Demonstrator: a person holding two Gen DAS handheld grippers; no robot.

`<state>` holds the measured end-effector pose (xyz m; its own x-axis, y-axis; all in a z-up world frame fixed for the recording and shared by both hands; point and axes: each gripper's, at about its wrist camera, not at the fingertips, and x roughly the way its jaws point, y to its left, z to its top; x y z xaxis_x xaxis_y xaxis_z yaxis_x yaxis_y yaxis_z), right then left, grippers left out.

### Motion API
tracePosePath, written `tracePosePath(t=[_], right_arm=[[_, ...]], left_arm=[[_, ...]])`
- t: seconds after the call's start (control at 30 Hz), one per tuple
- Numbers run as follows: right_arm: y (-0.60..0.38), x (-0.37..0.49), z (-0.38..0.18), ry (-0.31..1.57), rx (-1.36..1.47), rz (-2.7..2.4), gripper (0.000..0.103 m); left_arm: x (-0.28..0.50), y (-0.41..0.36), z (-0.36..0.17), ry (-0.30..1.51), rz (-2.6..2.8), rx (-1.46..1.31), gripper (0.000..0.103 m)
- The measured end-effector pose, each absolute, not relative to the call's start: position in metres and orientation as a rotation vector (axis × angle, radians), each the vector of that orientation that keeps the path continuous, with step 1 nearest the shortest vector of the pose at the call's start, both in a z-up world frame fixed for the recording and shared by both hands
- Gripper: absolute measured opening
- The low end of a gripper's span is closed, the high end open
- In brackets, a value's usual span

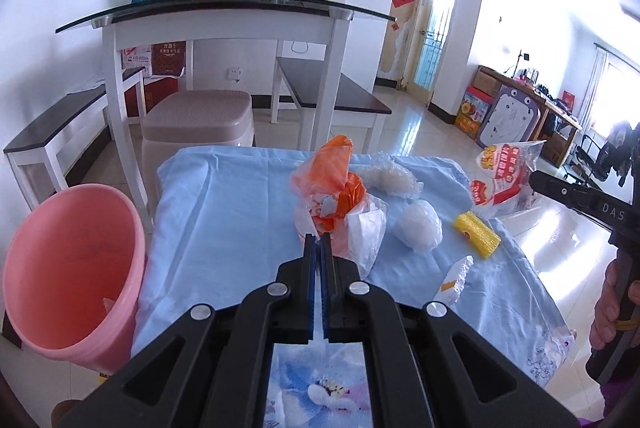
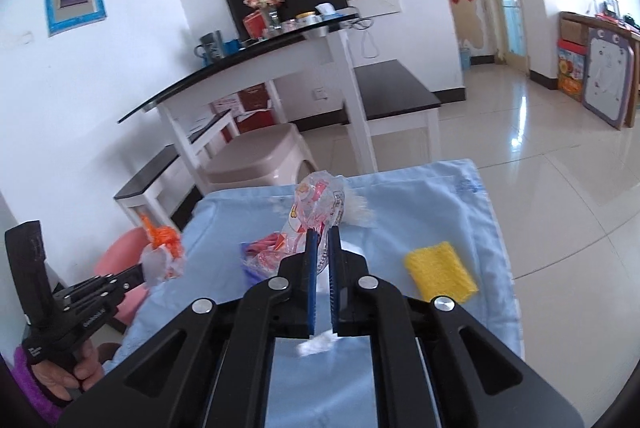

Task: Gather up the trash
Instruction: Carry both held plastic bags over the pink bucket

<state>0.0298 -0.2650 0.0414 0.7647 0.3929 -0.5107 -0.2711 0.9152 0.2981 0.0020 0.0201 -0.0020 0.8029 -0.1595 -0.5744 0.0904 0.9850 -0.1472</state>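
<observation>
Each camera sits close behind its own tool, looking forward along the fingers and down onto the blue-clothed worktop (image 1: 224, 211), the left view square-on, the right view tilted, and both share the yellow sponge (image 2: 440, 272), the white dining table (image 1: 224, 23) and the other tool.

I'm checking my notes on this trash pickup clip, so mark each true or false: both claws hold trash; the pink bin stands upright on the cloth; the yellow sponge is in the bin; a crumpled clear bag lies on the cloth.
1. True: the left claw grips the orange-and-white bag, and the right claw grips the printed wrapper.
2. False: the pink bin sits tilted beside the blue cloth.
3. False: the yellow sponge lies on the cloth.
4. True: the crumpled clear bag lies there.
</observation>
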Motion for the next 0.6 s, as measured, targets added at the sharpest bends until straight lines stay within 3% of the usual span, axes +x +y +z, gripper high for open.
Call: tracePosePath(t=[0.6], right_arm=[[-0.111,0.041,0.046,0.645,0.113,0.645,0.006]], left_arm=[[-0.035,0.104,0.008,0.565,0.043,-0.149,0.002]])
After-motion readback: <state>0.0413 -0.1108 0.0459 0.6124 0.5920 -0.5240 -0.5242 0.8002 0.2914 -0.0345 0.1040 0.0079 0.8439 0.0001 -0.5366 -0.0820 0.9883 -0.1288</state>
